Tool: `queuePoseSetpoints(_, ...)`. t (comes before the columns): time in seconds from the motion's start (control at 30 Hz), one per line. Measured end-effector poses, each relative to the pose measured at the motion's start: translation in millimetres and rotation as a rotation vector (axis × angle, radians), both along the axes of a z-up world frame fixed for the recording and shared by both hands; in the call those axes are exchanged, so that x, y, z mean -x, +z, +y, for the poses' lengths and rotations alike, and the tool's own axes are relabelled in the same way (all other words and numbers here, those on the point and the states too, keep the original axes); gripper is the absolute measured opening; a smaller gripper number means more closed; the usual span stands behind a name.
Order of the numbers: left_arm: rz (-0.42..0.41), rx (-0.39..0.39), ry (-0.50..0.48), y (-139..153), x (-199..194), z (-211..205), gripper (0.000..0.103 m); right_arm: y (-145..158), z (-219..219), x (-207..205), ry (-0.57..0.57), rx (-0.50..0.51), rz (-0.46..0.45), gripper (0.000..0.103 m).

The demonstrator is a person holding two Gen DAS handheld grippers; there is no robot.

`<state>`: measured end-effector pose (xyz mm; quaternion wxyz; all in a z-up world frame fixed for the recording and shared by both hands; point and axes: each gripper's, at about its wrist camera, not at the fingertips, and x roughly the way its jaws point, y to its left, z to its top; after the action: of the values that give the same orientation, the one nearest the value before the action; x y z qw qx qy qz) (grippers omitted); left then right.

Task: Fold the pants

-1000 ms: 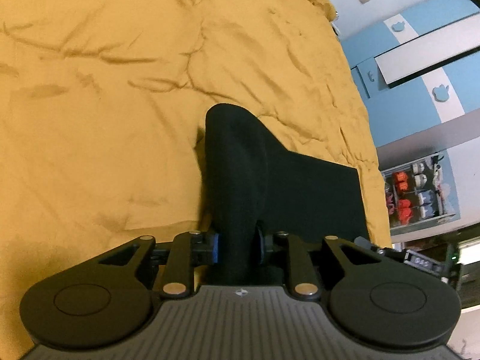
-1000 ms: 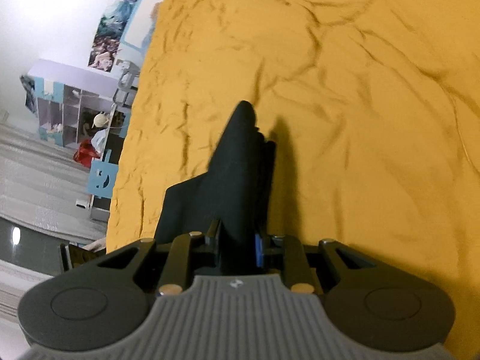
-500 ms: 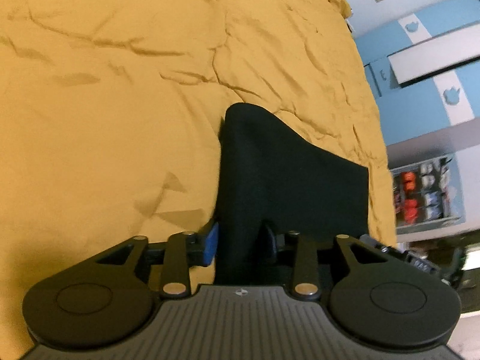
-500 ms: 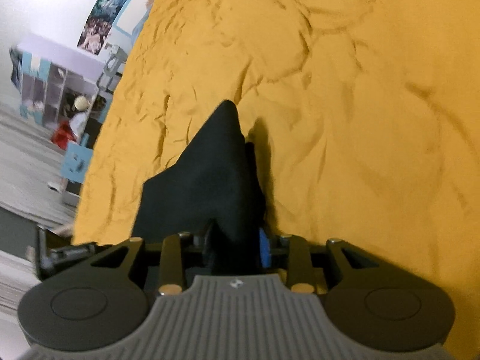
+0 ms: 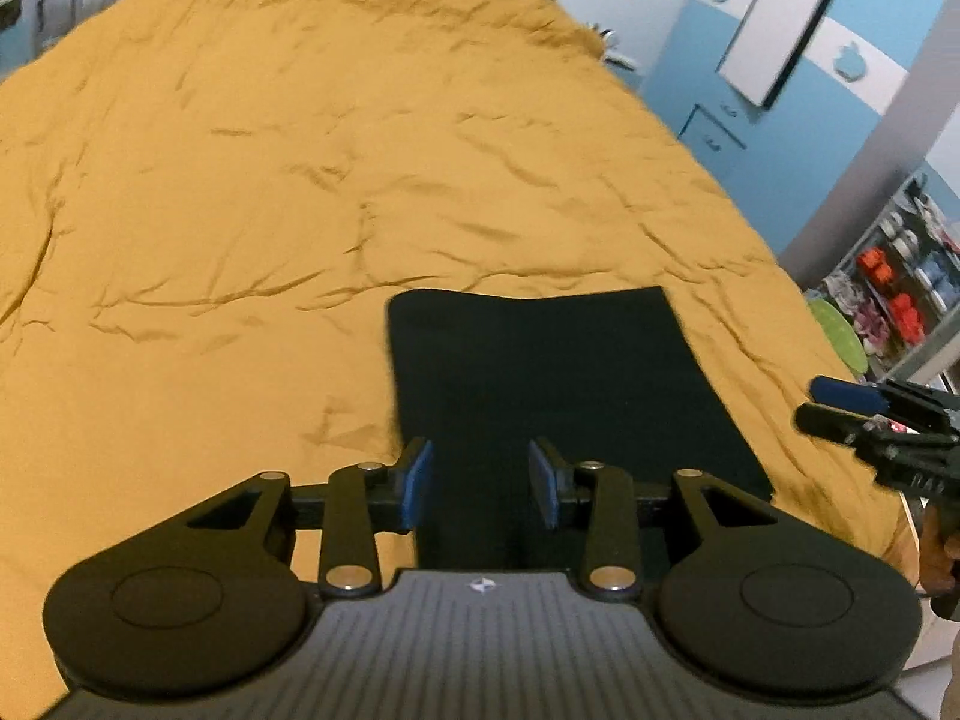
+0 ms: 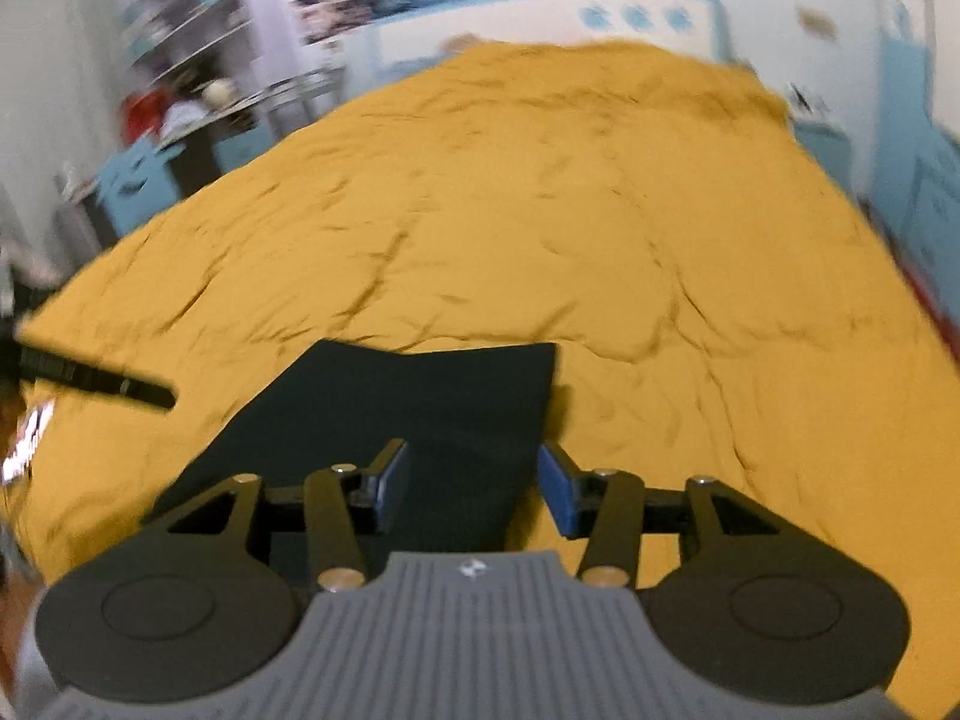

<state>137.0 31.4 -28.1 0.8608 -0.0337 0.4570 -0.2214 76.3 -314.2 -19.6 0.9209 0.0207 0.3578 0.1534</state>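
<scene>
The black pants (image 5: 552, 384) lie folded in a flat rectangle on the yellow bedspread (image 5: 240, 210), near its front edge. My left gripper (image 5: 480, 474) hovers above the pants' near left part, open, its blue pads clear of the cloth. In the right wrist view the pants (image 6: 420, 408) lie below my right gripper (image 6: 474, 480), whose jaws are opening with nothing gripped between them. Each gripper shows in the other's view: the right gripper (image 5: 840, 408) at the right edge, the left gripper's finger (image 6: 108, 387) at the left.
The bedspread (image 6: 600, 210) stretches far beyond the pants, wrinkled all over. Blue cabinets (image 5: 750, 78) and a shelf of small items (image 5: 888, 288) stand right of the bed. Shelving and a blue unit (image 6: 138, 180) stand to its left. A hand (image 5: 936, 552) shows at the right edge.
Both grippers had the raised edge of the pants pinched. They have let go, opened, risen and rolled level, and the pants now lie flat.
</scene>
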Motion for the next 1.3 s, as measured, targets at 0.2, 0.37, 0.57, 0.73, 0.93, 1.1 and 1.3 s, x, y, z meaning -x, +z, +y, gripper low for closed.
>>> queuePoseSetpoints(0.2, 0.038, -0.003, -0.003, -28, 24, -7, 0.037, -11, 34, 29, 0.114, 0.115, -0.014, 0.044)
queuePoseSetpoints(0.37, 0.092, -0.038, 0.048, -58, 35, 3, 0.035, -42, 35, 31, 0.094, 0.131, 0.066, 0.044)
queuePoseSetpoints(0.57, 0.115, -0.008, 0.089, -62, 49, 24, 0.035, -69, 29, 32, 0.054, 0.126, 0.158, 0.041)
queuePoseSetpoints(0.73, -0.022, -0.063, 0.098, -25, 68, 22, 0.035, -48, 19, 41, 0.024, 0.085, 0.124, 0.048)
queuePoseSetpoints(0.93, -0.314, -0.131, 0.159, 36, 94, -3, 0.074, 11, 11, 57, -0.018, -0.043, -0.036, 0.076)
queuePoseSetpoints(1.1, -0.500, -0.219, 0.199, 62, 117, -35, 0.095, 51, 20, 76, -0.046, -0.053, -0.155, 0.082)
queuePoseSetpoints(1.3, -0.481, -0.265, 0.194, 54, 134, -64, 0.097, 63, 37, 99, -0.086, -0.040, -0.198, 0.082)
